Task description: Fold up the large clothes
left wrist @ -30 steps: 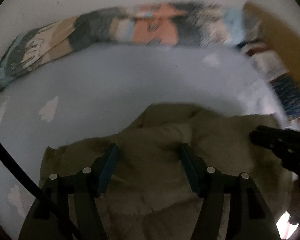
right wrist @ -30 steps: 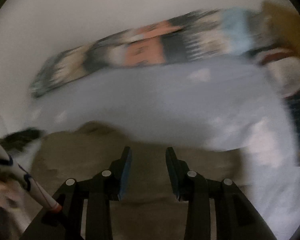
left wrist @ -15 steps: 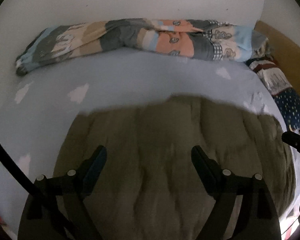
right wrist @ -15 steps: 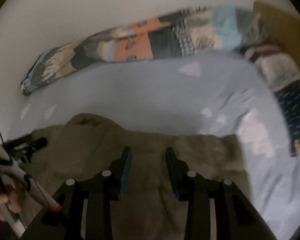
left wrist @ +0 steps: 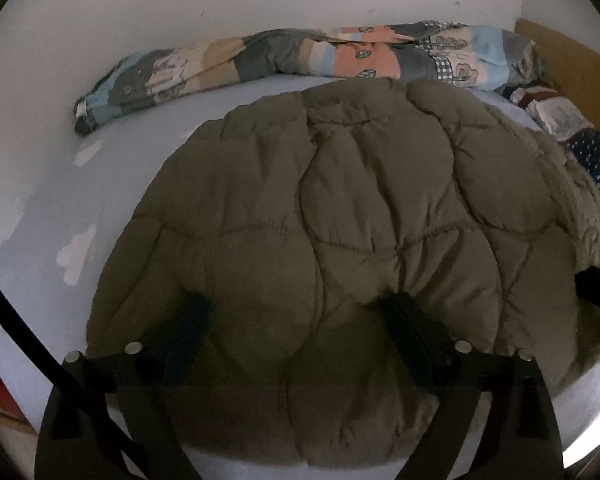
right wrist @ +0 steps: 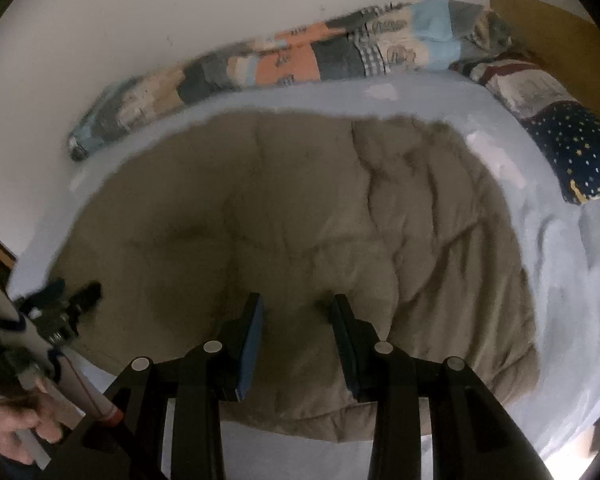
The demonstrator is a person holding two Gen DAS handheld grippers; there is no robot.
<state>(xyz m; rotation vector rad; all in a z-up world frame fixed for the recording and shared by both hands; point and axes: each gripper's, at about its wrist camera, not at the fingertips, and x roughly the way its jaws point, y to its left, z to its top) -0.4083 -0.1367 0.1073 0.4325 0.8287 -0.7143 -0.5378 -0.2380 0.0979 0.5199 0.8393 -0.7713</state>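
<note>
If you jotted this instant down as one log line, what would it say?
quilted jacket: spread on bed sheet | left gripper: jaws just opened, open above jacket | right gripper: open, gripping nothing

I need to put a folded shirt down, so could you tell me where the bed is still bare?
Bare sheet lies left of the quilted jacket, below the patchwork blanket. The pillows crowd the right.

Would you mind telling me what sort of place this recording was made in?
Most likely a bedroom: a bed with a pale blue cloud-print sheet, a rolled patchwork quilt along the white wall, and a quilted olive jacket spread on it.
</note>
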